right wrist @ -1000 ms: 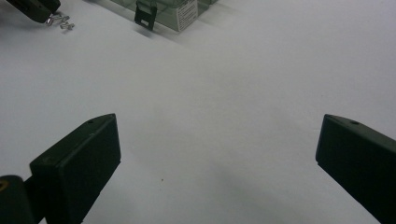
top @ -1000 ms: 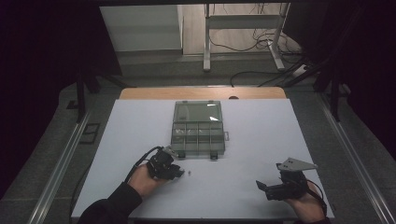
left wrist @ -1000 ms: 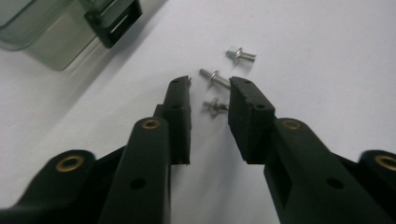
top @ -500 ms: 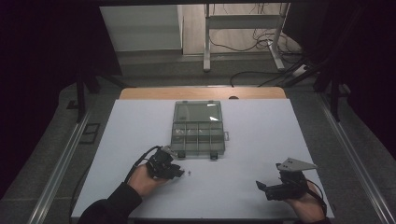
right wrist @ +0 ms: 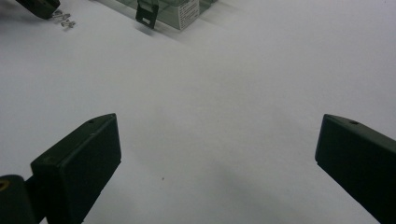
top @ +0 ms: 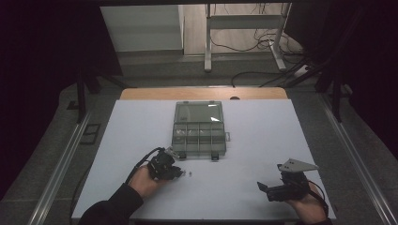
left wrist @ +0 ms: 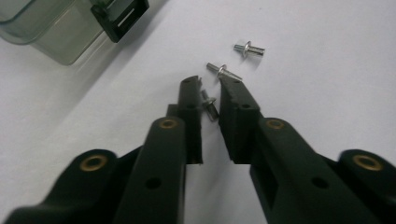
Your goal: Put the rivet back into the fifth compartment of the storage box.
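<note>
On the left of the white desk (top: 141, 126), the left hand-held gripper (left wrist: 208, 91) lies low over the surface, its tips pointing toward three small metal rivets. One rivet (left wrist: 209, 103) sits between the jaws near their tips; the jaws have just been closing around it and stand only a narrow gap apart, though it cannot be told whether the pads actually press on it. A second rivet (left wrist: 224, 71) lies just beyond the tip of one jaw, touching or nearly touching it, and a third rivet (left wrist: 249, 48) rests a little farther out, apart from the others. In the high view these rivets show as tiny specks just right of the gripper.

Behind them, near the middle of the desk, stands a clear plastic compartment box (top: 199, 129), its lid raised at the back and its black latches (left wrist: 119, 18) at the front edge facing the person.

On the right, well apart from the box and the rivets, the right hand-held gripper (right wrist: 219, 158) is held above bare desk with its jaws wide apart and nothing between them.
</note>
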{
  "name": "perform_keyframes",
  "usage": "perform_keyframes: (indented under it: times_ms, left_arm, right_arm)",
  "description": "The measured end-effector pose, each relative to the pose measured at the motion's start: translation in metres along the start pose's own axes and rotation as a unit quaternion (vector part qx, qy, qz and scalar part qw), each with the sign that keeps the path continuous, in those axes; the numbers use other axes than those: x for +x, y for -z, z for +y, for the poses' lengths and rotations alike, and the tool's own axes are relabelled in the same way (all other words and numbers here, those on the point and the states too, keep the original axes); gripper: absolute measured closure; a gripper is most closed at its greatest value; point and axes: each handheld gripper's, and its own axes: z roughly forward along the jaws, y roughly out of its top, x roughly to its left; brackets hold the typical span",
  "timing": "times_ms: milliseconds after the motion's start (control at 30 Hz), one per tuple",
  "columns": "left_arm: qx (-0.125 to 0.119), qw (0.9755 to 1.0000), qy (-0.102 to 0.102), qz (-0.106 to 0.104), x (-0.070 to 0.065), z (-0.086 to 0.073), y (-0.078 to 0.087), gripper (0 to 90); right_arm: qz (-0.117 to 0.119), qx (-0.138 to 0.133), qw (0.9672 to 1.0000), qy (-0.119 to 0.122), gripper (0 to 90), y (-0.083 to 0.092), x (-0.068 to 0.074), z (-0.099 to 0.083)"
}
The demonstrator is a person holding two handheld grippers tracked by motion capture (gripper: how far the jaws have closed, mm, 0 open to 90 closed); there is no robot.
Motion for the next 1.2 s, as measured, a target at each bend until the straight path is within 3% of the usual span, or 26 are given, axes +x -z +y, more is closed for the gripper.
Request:
perform_keyframes:
  times_ms: [567, 767, 1200]
  left_arm:
    - [-0.010, 0.9996, 0.022, -0.017, 0.005, 0.000, 0.005, 86.7]
    - [-0.027, 0.9991, 0.029, -0.015, 0.007, 0.001, 0.012, 86.9]
    - [-0.040, 0.9989, 0.021, -0.012, 0.010, 0.003, 0.025, 87.0]
  right_arm:
    - [-0.002, -0.003, 1.0000, -0.002, 0.1, 0.001, -0.001, 0.000]
    - [-0.002, -0.008, 1.0000, -0.005, 0.1, 0.004, -0.002, 0.000]
    - [0.005, -0.006, 0.9998, -0.016, 0.0, 0.009, -0.002, -0.006]
